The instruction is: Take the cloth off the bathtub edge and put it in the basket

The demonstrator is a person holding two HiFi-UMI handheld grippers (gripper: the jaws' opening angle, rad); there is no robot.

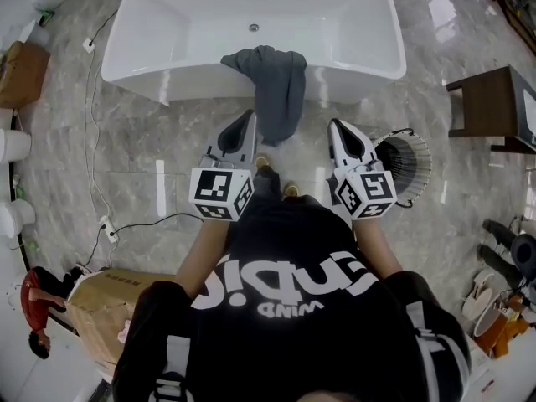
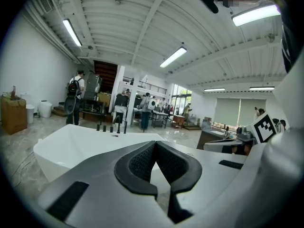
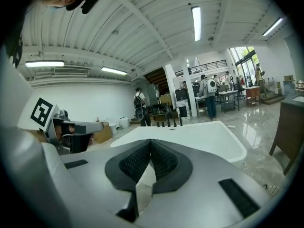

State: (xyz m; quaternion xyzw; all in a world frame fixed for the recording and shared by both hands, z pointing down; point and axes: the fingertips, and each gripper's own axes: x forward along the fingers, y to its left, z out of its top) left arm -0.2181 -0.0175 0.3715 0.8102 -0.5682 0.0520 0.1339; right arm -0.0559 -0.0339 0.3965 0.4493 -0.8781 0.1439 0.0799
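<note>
A dark grey cloth (image 1: 275, 86) hangs over the near edge of the white bathtub (image 1: 159, 32) and drapes down toward the floor. My left gripper (image 1: 249, 117) is held just left of the cloth's hanging end, my right gripper (image 1: 334, 126) just to its right; neither touches it. Both are shut with nothing between their jaws. In the left gripper view the closed tips (image 2: 155, 143) point over the tub (image 2: 71, 144); in the right gripper view the closed tips (image 3: 150, 141) point at the tub (image 3: 199, 137) too. A wire basket (image 1: 404, 162) stands on the floor right of my right gripper.
A dark wooden stool or table (image 1: 494, 107) stands at the right. A cardboard box (image 1: 105, 312) sits near left, with a power strip and cable (image 1: 107, 229) on the marble floor. People (image 2: 74, 96) stand in the far room behind the tub.
</note>
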